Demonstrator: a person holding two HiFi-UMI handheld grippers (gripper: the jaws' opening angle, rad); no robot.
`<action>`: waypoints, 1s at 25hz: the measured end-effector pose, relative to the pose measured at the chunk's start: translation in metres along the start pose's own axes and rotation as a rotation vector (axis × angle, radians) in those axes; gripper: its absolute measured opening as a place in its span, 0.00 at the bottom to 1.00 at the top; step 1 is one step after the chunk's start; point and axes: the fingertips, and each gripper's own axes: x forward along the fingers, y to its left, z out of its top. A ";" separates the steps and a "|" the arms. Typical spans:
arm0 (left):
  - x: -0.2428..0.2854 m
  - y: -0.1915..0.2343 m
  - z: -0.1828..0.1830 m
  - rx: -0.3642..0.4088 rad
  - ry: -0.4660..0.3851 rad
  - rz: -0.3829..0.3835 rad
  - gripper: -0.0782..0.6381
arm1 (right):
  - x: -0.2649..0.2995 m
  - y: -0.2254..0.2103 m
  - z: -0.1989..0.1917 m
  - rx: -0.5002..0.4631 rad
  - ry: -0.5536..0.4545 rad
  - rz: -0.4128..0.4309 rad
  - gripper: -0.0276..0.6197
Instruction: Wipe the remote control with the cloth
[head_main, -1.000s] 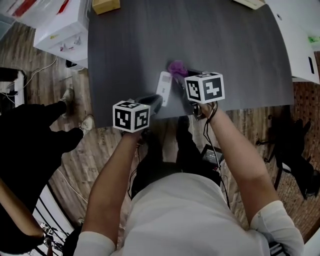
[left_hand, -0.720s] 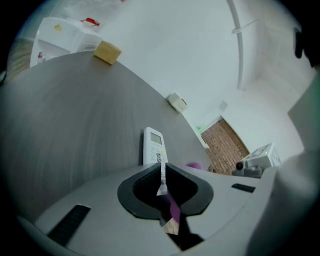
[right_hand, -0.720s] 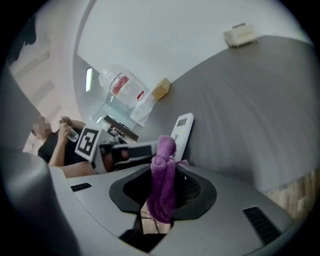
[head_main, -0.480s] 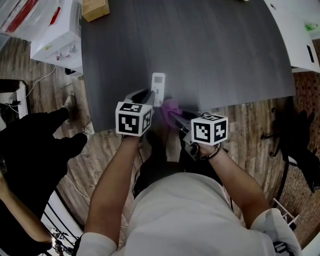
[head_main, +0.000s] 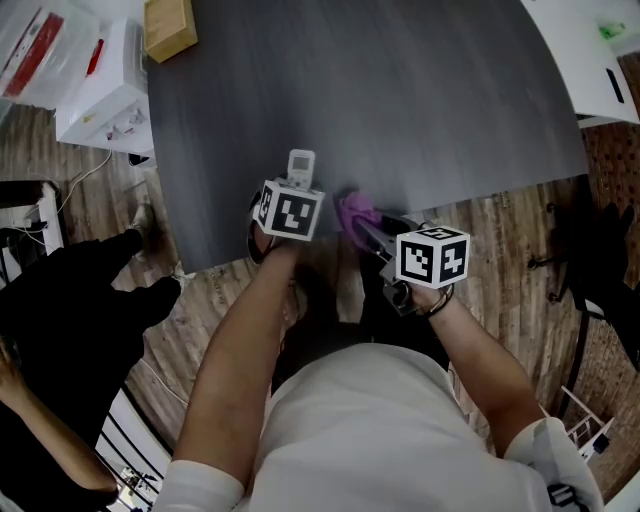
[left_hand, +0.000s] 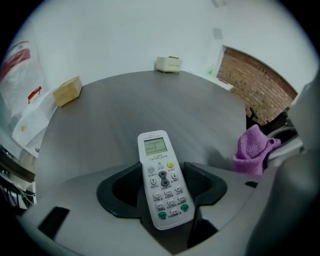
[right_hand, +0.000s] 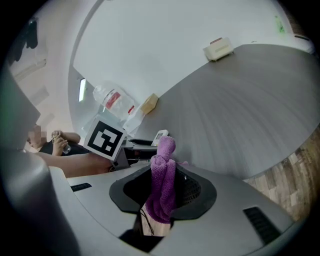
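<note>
Table-edge scene, left to right: far ahead of your left gripper (left_hand: 161, 194) and off to its left, a small brown box (left_hand: 67, 90) sits near the far left edge of the dark grey table (head_main: 420, 90). The left gripper itself is low over the table's near edge. Its jaws are opening, and the white remote (left_hand: 156, 150) lies flat between them with its screen end pointing away from you. A dark gap shows on each side between pad and remote, so nothing is clamped.

To the right of that gripper, close to the remote but clear of it, is the purple cloth (right_hand: 164, 170). It is bunched into an upright wad and your right gripper (right_hand: 162, 192) has its jaws closed tight on the lower part, with the rounded top standing out ahead of the jaws. From the right gripper, the remote is ahead and to the left, just past the left gripper's marker cube. The right gripper hangs at the table's near edge, with wood floor (head_main: 520, 230) showing to its right.
</note>
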 end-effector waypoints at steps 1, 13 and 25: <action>-0.001 0.001 0.002 0.000 -0.013 -0.009 0.48 | -0.001 -0.003 0.001 -0.009 0.004 0.000 0.20; -0.101 -0.035 0.056 -0.832 -0.454 -1.082 0.46 | 0.031 0.060 0.165 -0.532 -0.167 0.044 0.20; -0.126 0.024 0.062 -1.050 -0.727 -1.119 0.45 | 0.032 0.128 0.085 -0.690 -0.048 0.222 0.20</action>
